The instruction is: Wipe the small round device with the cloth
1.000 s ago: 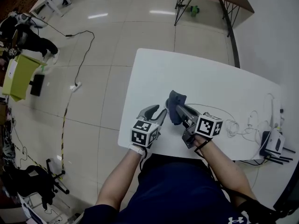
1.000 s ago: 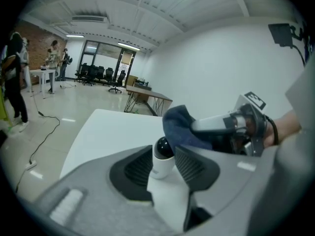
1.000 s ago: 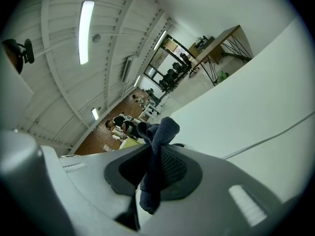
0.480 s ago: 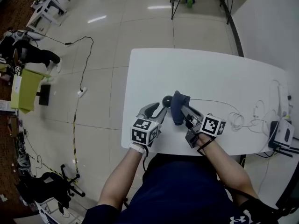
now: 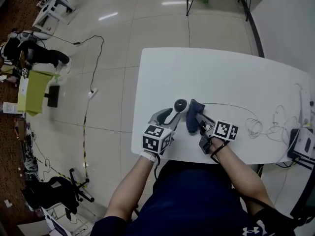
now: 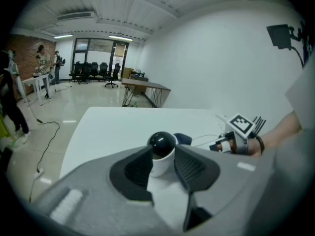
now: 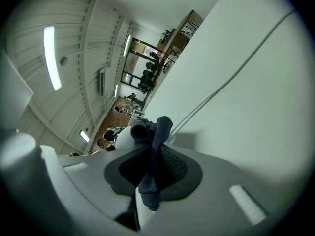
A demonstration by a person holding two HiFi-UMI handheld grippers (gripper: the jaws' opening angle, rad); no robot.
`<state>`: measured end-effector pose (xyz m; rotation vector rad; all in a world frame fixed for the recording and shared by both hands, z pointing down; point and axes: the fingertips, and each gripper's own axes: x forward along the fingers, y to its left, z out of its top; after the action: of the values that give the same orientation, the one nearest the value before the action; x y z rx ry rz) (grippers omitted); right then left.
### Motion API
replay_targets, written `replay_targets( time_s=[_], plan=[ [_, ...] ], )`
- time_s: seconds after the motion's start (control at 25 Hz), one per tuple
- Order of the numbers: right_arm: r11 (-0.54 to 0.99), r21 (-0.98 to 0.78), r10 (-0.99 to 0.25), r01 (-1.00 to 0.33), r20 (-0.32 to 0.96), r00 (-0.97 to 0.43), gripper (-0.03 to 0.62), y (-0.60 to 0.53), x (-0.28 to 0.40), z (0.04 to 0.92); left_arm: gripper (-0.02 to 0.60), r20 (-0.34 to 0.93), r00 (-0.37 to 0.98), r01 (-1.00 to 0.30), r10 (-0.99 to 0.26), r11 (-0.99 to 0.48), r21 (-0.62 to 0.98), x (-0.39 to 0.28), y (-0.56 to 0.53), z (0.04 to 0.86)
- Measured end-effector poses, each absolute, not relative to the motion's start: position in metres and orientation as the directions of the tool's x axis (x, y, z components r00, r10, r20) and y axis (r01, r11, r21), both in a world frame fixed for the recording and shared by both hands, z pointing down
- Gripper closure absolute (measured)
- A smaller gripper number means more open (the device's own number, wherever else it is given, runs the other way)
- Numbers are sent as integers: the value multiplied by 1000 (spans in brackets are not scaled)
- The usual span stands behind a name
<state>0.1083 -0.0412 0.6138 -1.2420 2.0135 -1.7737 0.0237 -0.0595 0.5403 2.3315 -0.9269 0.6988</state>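
Observation:
The small round device, a black dome on a white body, stands on the white table. My left gripper is shut on it; in the left gripper view the device sits pinched between the two pads of that gripper. A dark blue cloth hangs bunched just right of the device, and my right gripper is shut on it. In the right gripper view the cloth is clamped between the jaws of the right gripper, close to the device's white side.
A thin cable runs from the device to a tangle of white cords at the right. White boxes sit at the table's right edge. The table's near edge is just under both grippers.
The cloth covered the device a second ago; it has since slid off to the right, so the black dome shows. The left gripper has kept its hold.

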Motion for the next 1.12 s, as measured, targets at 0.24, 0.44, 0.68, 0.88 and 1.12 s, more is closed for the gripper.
replay_targets(
  time_s=[0.24, 0.44, 0.68, 0.88, 1.12],
  plan=[
    [-136, -841, -642, -523, 477, -600, 537, -38, 112, 638, 440, 621, 638, -730, -455, -614, 301, 20, -55, 542],
    [-162, -840, -670, -518, 480, -567, 537, -38, 117, 632, 440, 599, 659, -717, -454, -619, 321, 18, -53, 539],
    [-118, -868, -754, -482, 394, -525, 537, -43, 127, 578, 440, 550, 688, -710, -473, -593, 379, 6, -51, 539],
    [-40, -892, -807, -451, 295, -512, 537, -53, 112, 515, 448, 522, 704, -704, -482, -571, 423, -6, -50, 539],
    [102, -899, -783, -427, 192, -592, 537, -66, 52, 493, 448, 527, 709, -696, -468, -580, 422, -19, -41, 538]
  ],
)
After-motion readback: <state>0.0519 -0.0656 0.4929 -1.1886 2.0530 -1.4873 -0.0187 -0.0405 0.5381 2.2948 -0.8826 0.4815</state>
